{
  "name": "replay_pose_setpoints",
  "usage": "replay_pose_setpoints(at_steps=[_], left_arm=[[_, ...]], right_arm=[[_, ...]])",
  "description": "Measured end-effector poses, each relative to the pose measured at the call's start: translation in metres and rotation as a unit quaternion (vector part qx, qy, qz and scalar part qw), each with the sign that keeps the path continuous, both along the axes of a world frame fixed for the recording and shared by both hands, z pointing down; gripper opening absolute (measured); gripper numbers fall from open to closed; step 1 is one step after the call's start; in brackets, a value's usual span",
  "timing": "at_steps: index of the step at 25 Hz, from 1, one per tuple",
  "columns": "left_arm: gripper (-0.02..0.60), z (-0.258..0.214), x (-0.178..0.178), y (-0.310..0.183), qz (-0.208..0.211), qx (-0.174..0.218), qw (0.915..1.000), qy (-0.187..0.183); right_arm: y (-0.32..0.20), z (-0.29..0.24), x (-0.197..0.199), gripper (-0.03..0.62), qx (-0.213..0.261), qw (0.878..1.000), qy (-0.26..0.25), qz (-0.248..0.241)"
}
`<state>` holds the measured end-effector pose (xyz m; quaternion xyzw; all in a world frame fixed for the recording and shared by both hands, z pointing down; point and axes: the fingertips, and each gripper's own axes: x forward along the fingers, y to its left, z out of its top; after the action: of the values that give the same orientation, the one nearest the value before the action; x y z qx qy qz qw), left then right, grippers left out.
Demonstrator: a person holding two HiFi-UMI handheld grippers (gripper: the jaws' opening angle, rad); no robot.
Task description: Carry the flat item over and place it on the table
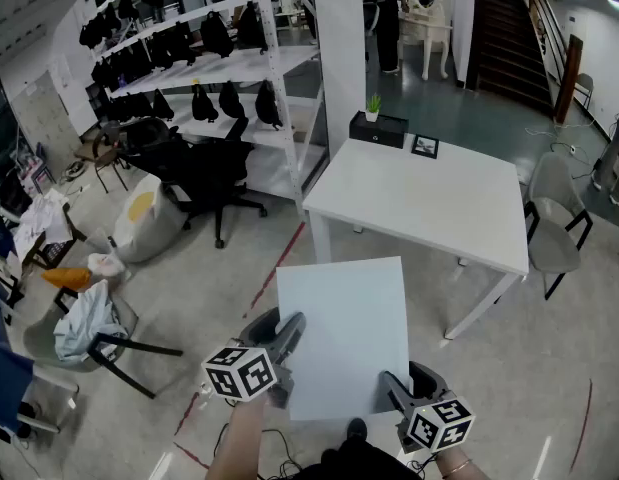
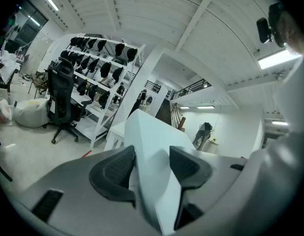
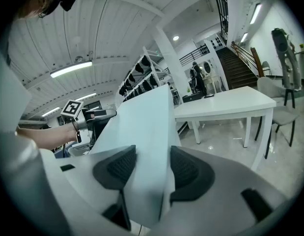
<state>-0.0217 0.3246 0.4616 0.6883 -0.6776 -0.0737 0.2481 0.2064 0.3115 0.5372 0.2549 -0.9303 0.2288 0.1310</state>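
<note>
board [image 1: 344, 333]: long axis near-far, far edge toward white table [image 1: 429, 203]
left gripper [image 1: 286, 340]: clamping board's near-left edge
right gripper [image 1: 394, 388]: clamping near-right corner

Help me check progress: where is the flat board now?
Head view, low centre: the flat board is held between the left gripper and right gripper, above the floor, short of the white table.
</note>
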Motion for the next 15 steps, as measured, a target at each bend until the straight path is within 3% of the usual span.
replay_pose_setpoints(at_steps=[15], left_arm=[[0.229, -0.008, 0.005, -0.042, -0.012, 0.006, 0.9994, -0.031]], right_arm=[[-0.043, 0.002, 0.001, 0.225, 0.004, 1.0, -0.01, -0.003]])
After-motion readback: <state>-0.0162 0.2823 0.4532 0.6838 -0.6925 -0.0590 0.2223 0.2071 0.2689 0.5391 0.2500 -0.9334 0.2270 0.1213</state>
